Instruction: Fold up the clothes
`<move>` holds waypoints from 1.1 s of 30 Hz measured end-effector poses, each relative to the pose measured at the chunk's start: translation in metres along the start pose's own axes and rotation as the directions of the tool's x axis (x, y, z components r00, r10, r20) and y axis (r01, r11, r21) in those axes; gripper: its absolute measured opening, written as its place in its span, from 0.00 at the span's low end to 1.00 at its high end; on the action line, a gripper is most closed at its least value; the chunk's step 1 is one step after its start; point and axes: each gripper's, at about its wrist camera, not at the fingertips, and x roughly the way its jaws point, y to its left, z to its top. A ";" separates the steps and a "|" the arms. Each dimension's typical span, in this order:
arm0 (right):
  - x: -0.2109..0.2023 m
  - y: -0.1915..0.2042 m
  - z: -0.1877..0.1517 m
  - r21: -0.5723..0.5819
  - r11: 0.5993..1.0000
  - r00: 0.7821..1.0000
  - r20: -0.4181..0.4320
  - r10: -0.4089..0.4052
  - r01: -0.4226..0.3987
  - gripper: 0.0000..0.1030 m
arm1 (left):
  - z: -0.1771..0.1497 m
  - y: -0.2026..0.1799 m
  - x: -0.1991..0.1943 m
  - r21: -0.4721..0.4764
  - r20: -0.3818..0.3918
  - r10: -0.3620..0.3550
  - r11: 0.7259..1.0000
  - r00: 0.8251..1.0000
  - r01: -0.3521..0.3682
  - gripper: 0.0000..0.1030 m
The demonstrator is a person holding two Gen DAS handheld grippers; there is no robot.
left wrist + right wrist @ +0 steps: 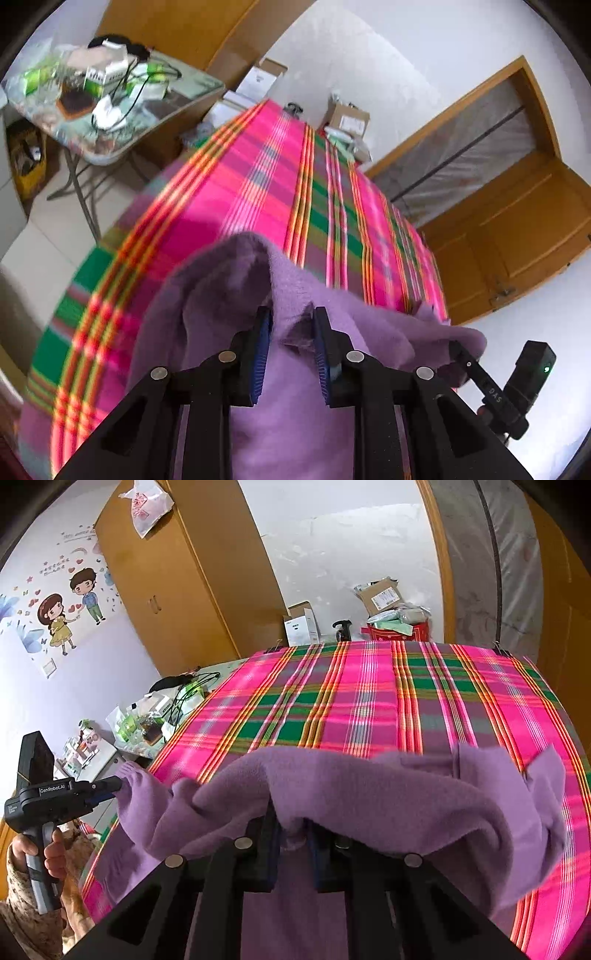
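A purple fleece garment (pixel 295 406) (pixel 369 794) is lifted off a pink, green and orange plaid sheet (pixel 240 192) (pixel 369 701). In the left wrist view my left gripper (pixel 291 325) is shut on a bunched fold of the fleece, which fills the gap between its blue pads. The right wrist view shows my right gripper (pixel 293 830) shut on another fold, and the cloth drapes over its fingertips and hides them. The garment hangs stretched between both grippers. Each gripper also shows in the other's view, the left gripper (pixel 112 786) and the right gripper (pixel 456 349), pinching the garment's edge.
A folding table (pixel 110 96) (pixel 147 720) with cables and packets stands left of the sheet. Cardboard boxes (pixel 349 118) (pixel 380 594) sit at its far end. A wooden wardrobe (pixel 177 572) and a door (pixel 517 229) flank the room. A hand (pixel 51 853) holds the left gripper's handle.
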 end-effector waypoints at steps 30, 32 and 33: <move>0.087 -0.018 0.060 0.044 0.985 0.979 -0.126 -0.161 0.168 0.18 | 0.059 0.033 0.035 -0.052 0.072 0.213 0.976 0.974 -0.210 0.10; 0.081 -0.013 0.062 -0.002 0.976 0.970 -0.106 -0.218 0.219 0.18 | 0.056 0.035 0.033 -0.045 0.050 0.209 0.977 0.977 -0.207 0.10; 0.077 -0.010 0.063 -0.018 0.967 0.963 -0.089 -0.255 0.255 0.18 | 0.053 0.035 0.032 -0.030 0.036 0.204 0.979 0.978 -0.203 0.10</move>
